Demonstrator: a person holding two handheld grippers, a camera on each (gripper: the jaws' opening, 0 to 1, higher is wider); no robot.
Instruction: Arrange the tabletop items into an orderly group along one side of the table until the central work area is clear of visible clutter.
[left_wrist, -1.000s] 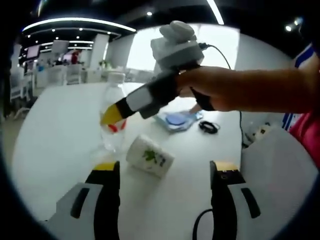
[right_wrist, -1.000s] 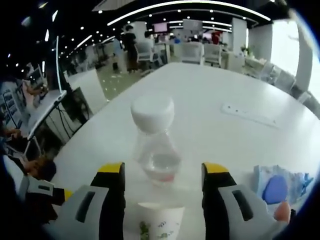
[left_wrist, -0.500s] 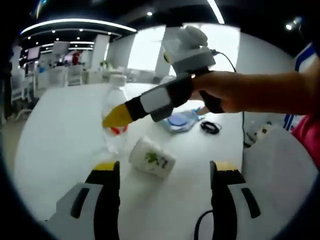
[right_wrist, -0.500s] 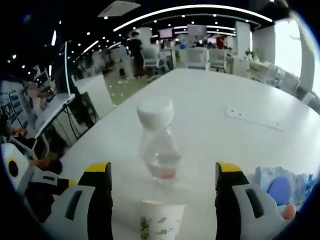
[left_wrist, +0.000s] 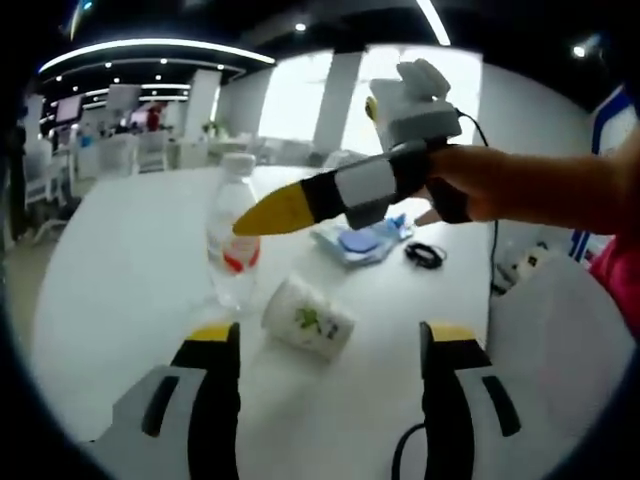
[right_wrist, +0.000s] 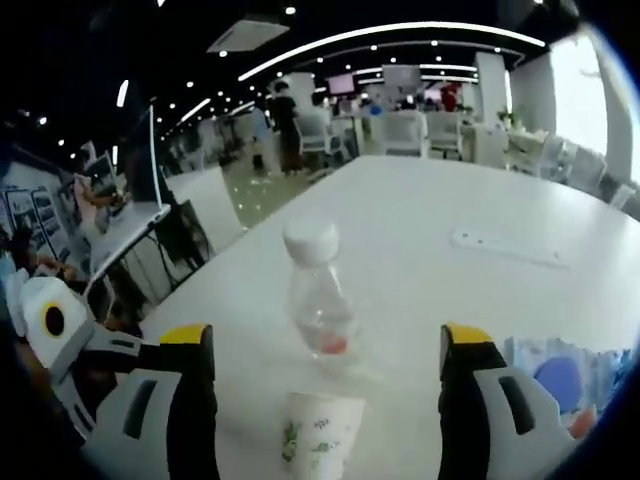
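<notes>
Both hand-held grippers wide, holding nothing.
Bottle (right_wrist: 320, 300) upright on the bench (right_wrist: 480, 200); cup (left_wrist: 306, 319) lies on its side just beside it, ahead of the left hand-held gripper (left_wrist: 330, 345) and right hand-held gripper (right_wrist: 327, 345).

- The right tongs (left_wrist: 262, 213) have drawn back and risen clear of the water bottle (left_wrist: 232, 234); a second ago their yellow tip overlapped it.
- Their jaws now stand much wider apart in the right gripper view.
- The bottle (right_wrist: 319, 303) and paper cup (right_wrist: 318, 430) look smaller and farther off there.
</notes>
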